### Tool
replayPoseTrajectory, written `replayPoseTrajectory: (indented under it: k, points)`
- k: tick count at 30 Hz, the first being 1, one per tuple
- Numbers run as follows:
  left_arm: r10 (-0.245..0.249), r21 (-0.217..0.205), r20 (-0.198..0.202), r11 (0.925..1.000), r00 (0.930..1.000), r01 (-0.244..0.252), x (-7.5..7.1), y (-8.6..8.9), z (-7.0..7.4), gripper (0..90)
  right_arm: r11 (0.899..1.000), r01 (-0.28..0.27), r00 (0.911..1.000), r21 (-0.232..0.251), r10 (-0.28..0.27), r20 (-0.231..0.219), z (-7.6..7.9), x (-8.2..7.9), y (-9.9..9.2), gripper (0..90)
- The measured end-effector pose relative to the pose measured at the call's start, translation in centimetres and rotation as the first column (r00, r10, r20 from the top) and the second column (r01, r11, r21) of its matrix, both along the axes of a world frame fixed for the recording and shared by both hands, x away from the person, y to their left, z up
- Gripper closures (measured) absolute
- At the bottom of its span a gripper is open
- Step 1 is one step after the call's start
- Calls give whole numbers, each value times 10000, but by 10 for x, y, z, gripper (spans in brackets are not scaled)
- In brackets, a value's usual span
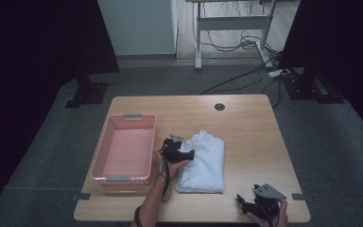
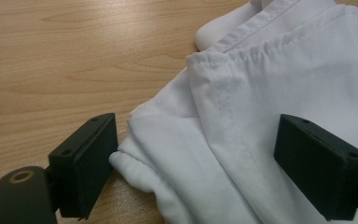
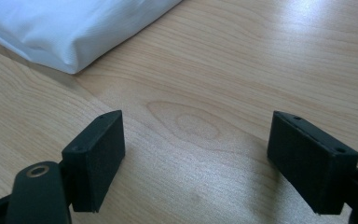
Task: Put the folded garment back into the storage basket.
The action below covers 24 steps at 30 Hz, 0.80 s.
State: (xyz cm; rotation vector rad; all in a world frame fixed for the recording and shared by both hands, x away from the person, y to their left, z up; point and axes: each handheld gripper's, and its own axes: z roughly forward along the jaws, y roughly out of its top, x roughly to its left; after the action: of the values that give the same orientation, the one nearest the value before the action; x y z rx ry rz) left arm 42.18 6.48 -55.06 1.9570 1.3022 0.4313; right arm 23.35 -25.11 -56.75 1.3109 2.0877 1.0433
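A folded white garment [image 1: 202, 163] is lying on the wooden tabletop [image 1: 246, 127], roughly at its middle and a little toward the near edge, with its collar end pointing far. Just left of it a pink plastic basket [image 1: 124, 149] is standing on the tabletop, its long side running near to far.

The left tool [image 1: 189, 155] is sitting at the garment's left edge, between the basket and the cloth, held by the person's left hand [image 1: 170, 163] coming in from the near side. In the left gripper view its jaws are standing wide apart, with folds of the white garment [image 2: 261, 116] lying between them; the left pad is just beside a rolled hem of cloth, and the right pad is hanging over the fabric without visibly pressing on it. Nothing is clamped.

The right tool [image 1: 246, 202] is resting low at the near right corner of the tabletop, well apart from the garment, in the person's right hand [image 1: 276, 215]. In the right gripper view its jaws are also standing wide apart over bare wood [image 3: 205, 126], and the near corner of the folded garment [image 3: 70, 32] is showing at the far left, beyond the jaws.
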Motion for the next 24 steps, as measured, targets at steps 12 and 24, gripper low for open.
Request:
replayPoseTrajectory:
  k: [12,24]
  points:
    - [-162,441,185,9989,9997,153,-1,-4,2,294,10000,-4,10000,-2,4,-13,0,0,0,190]
    - [-232,-375,249,9990,9994,241,-4,0,0,605,10000,9,10000,1,-9,-3,0,0,0,190]
